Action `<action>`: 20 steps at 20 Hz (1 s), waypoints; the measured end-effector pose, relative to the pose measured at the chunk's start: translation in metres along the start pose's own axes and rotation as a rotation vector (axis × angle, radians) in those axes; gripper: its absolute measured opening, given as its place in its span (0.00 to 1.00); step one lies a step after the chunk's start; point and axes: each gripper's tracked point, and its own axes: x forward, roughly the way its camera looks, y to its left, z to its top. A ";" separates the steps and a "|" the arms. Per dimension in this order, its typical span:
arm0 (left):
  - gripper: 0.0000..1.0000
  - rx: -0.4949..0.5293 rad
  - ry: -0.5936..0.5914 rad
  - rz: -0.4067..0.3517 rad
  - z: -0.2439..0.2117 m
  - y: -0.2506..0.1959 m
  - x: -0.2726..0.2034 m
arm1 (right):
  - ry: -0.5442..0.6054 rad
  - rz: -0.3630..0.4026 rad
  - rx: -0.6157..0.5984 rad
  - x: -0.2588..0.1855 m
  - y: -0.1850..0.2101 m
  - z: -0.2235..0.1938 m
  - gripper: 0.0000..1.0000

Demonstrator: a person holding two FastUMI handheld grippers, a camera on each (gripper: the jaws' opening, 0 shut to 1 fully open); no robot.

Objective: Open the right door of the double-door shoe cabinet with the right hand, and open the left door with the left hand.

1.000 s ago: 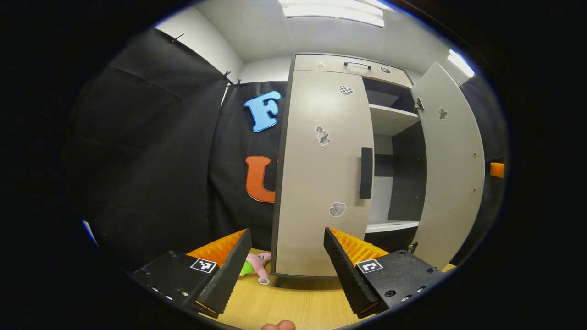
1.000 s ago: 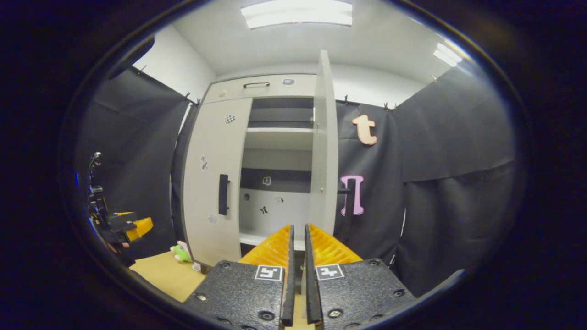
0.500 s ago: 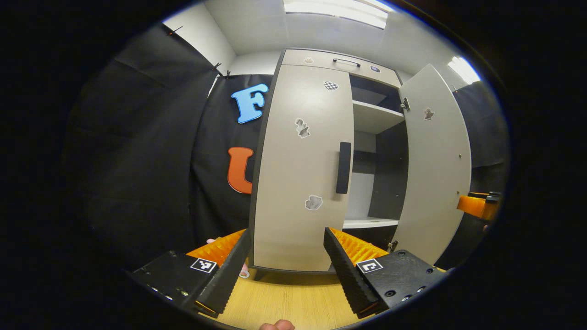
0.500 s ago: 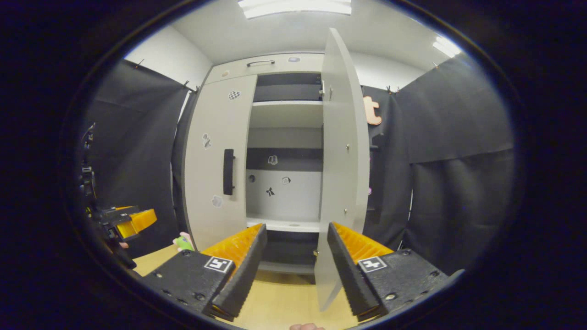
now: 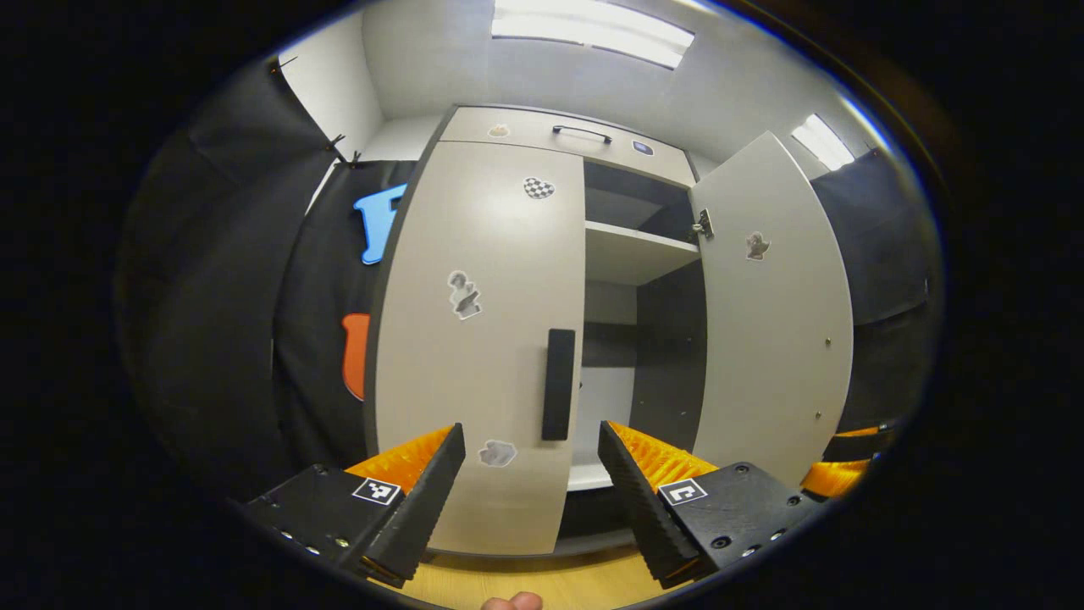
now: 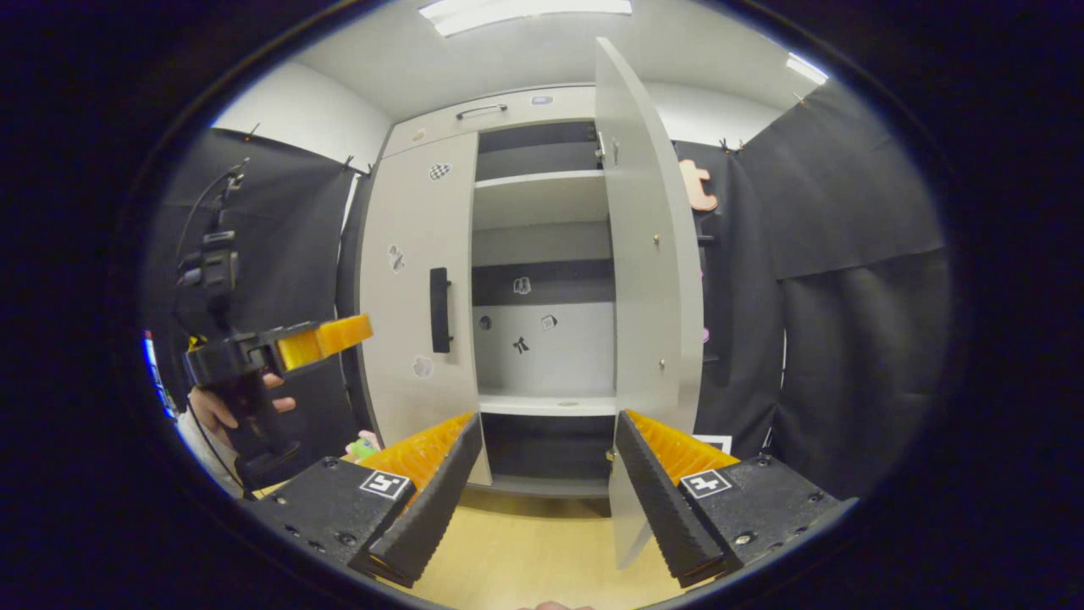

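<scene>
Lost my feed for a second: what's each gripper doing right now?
Left gripper: open, holding nothing.
Right gripper: open, holding nothing.

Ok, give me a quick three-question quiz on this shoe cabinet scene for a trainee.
1. True or false: the right door stands open.
2. Multiple choice: the left door is A) shut, B) wide open, C) removed.
3. Fill in: the left gripper points its spread fingers toward the left door's ____.

Key: 1 true; 2 A; 3 handle. Both the left gripper and the right gripper are open and hold nothing.
</scene>
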 end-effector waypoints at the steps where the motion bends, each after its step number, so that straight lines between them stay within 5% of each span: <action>1: 0.95 0.009 -0.014 0.000 0.005 -0.004 0.013 | -0.002 -0.002 -0.003 -0.002 0.000 0.000 0.99; 11: 0.95 0.071 0.092 0.057 -0.027 -0.002 0.121 | 0.003 -0.052 -0.004 -0.010 -0.015 -0.004 1.00; 20: 0.96 0.088 0.115 0.078 -0.032 0.000 0.127 | 0.018 -0.046 0.040 -0.002 -0.015 -0.014 0.99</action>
